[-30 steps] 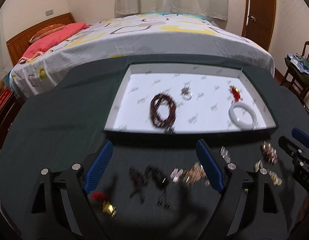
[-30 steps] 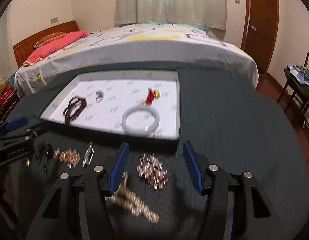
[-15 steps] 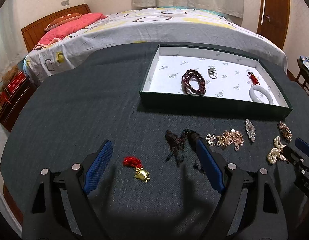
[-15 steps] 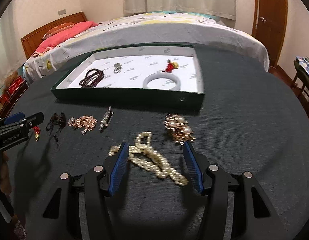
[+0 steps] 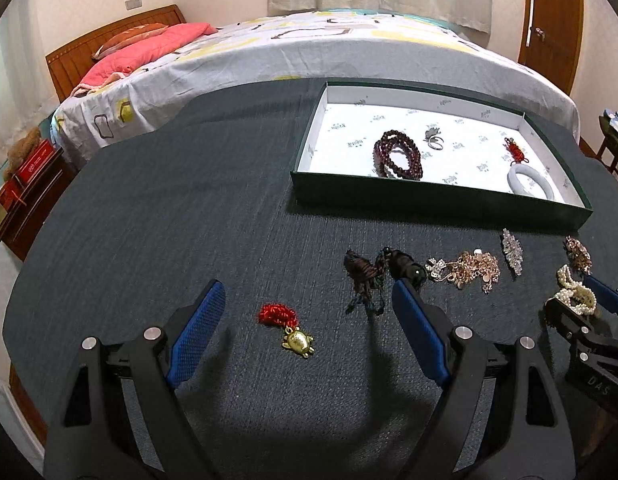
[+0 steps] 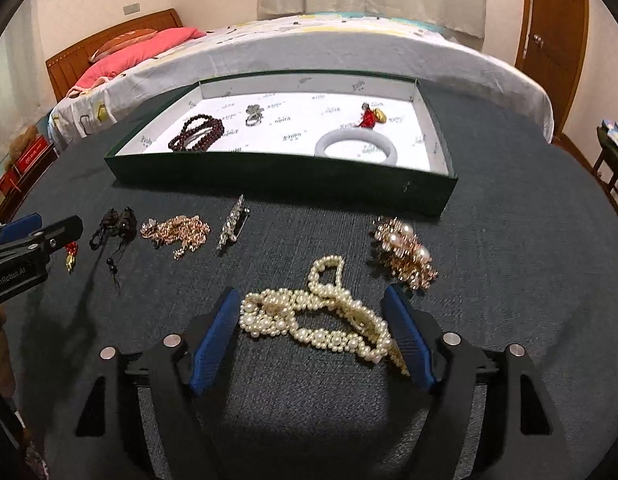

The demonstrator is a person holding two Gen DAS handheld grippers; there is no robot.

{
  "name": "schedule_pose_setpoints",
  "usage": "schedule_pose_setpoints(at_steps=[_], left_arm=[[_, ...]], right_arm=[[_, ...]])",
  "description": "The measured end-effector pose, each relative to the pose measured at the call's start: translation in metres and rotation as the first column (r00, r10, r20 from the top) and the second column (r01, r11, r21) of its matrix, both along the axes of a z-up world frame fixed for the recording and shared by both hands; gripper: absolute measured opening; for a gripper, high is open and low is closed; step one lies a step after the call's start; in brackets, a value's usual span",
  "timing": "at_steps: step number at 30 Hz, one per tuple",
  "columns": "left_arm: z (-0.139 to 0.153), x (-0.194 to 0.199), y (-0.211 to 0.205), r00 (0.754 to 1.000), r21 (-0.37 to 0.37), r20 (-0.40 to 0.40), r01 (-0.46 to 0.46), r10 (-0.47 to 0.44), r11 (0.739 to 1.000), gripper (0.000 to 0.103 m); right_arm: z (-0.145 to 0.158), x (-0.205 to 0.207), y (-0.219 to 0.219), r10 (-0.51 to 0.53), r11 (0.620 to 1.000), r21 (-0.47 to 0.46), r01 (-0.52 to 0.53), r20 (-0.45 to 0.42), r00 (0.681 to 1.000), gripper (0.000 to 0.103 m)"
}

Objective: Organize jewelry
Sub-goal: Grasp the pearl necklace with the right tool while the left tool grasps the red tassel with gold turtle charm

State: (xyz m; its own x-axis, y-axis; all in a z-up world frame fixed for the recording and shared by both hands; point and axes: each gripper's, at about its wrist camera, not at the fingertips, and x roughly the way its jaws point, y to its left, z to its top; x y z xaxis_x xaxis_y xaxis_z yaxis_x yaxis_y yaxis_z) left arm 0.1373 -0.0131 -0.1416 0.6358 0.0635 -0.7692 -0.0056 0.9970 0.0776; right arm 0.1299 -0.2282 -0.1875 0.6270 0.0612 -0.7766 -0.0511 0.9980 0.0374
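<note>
The right gripper [image 6: 313, 336] has just been opening, and its jaws now stand apart around the pearl necklace [image 6: 321, 320] on the dark table [image 6: 509, 300], which has bare cloth to its right. The left gripper [image 5: 305, 336], jaws wide, straddles the red-tasselled gold charm [image 5: 287, 326], with open table to its left. The tray [image 6: 269, 180] lies beyond, its near wall facing the loose pieces.

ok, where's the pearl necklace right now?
Right wrist view: the pearl necklace lies on the dark table, between the open fingers of the right hand-held gripper, just left of the pearl-and-gold brooch.
</note>
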Motion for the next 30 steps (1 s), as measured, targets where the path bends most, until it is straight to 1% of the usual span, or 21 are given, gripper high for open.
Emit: schedule_pose_setpoints(at_steps=[4, 6, 8, 11, 13, 14, 24, 29, 30], left_arm=[[-0.002, -0.001, 0.000, 1.000, 0.003, -0.006, 0.000, 0.000, 1.000, 0.083], [-0.003, 0.000, 0.001, 1.000, 0.004, -0.008, 0.000, 0.000, 1.000, 0.083], [-0.004, -0.001, 0.005, 1.000, 0.005, -0.013, -0.004, 0.004, 1.000, 0.083], [-0.007, -0.002, 0.010, 1.000, 0.000, -0.024, -0.014, 0.014, 1.000, 0.083], [-0.009, -0.003, 0.012, 0.999, -0.001, -0.029, -0.016, 0.016, 1.000, 0.083], [-0.009, -0.004, 0.014, 0.999, -0.001, -0.031, -0.015, 0.015, 1.000, 0.083], [-0.016, -0.011, 0.021, 0.998, -0.004, -0.058, -0.013, 0.013, 1.000, 0.083], [-0.024, -0.011, 0.025, 0.997, -0.003, -0.082, -0.012, 0.011, 1.000, 0.074], [-0.025, -0.010, 0.025, 0.996, -0.007, -0.086, -0.012, 0.011, 1.000, 0.070]], right_arm=[[0.000, -0.001, -0.001, -0.003, 1.000, 0.008, 0.003, 0.001, 1.000, 0.070], [0.001, -0.003, -0.002, -0.004, 1.000, -0.004, 0.004, 0.005, 1.000, 0.057], [0.001, -0.005, -0.002, -0.002, 1.000, -0.012, 0.002, 0.007, 1.000, 0.051], [0.002, -0.008, -0.003, 0.004, 1.000, -0.019, -0.004, 0.011, 1.000, 0.036], [0.002, -0.008, -0.003, 0.008, 1.000, -0.022, -0.008, 0.012, 1.000, 0.030], [0.002, -0.008, -0.004, 0.012, 1.000, -0.016, -0.012, 0.012, 1.000, 0.025], [0.004, -0.010, -0.009, 0.011, 1.000, 0.009, -0.012, 0.016, 1.000, 0.023], [0.004, -0.011, -0.009, 0.013, 1.000, 0.017, -0.013, 0.016, 1.000, 0.023], [0.004, -0.011, -0.010, 0.013, 1.000, 0.018, -0.013, 0.016, 1.000, 0.023]])
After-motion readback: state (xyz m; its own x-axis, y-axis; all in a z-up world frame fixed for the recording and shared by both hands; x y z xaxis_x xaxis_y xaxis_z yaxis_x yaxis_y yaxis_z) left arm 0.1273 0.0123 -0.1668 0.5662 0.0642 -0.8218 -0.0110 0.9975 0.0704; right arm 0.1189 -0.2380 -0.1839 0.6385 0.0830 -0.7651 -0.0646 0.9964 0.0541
